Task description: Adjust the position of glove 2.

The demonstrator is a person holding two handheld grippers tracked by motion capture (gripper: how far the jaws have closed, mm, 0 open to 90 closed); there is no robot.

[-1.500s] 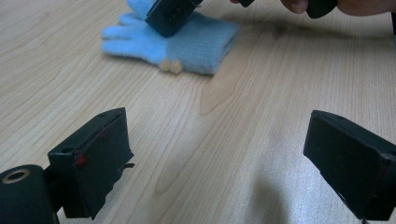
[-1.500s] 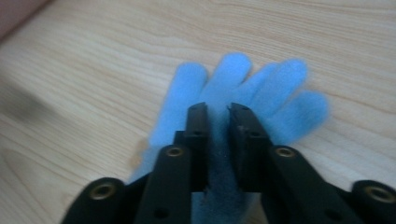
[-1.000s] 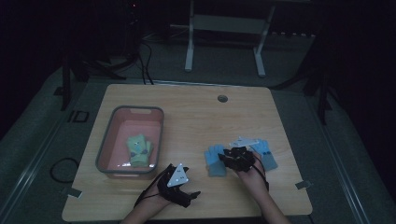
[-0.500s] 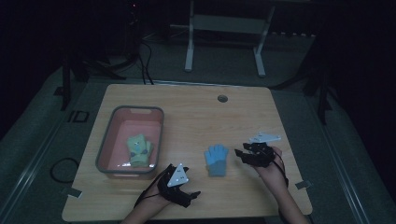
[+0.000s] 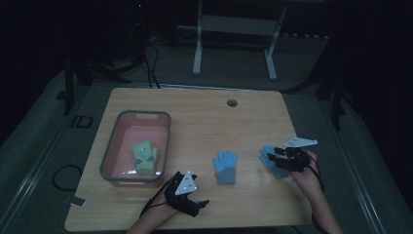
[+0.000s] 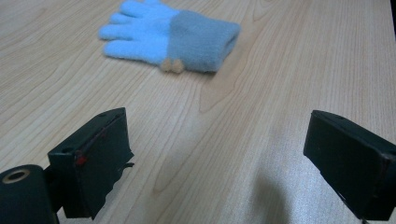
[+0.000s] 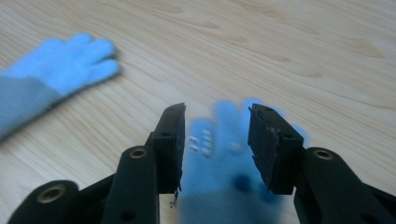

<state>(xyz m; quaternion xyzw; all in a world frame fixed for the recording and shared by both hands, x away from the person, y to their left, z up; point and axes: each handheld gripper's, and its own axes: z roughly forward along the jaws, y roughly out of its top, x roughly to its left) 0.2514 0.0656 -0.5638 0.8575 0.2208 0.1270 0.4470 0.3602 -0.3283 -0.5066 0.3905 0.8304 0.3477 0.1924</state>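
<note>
You have two blue gloves on the table (image 5: 204,122): one glove (image 5: 226,165) lies flat at the middle, alone; the other glove (image 5: 269,157) sits between the jaws of your right tool (image 5: 280,157) near the right edge; those jaws have just been closing a little, yet a gap shows beside each pad; your left tool (image 5: 195,207) stands wide open, holding nothing; one pink bin (image 5: 117,146) keeps one green glove (image 5: 144,156).

Both hand-held grippers, left (image 5: 187,197) at lower centre and right (image 5: 287,158) at right, are black with blocky jaws, brass-ringed pivots, grey triangular plates and trailing black cables.
</note>
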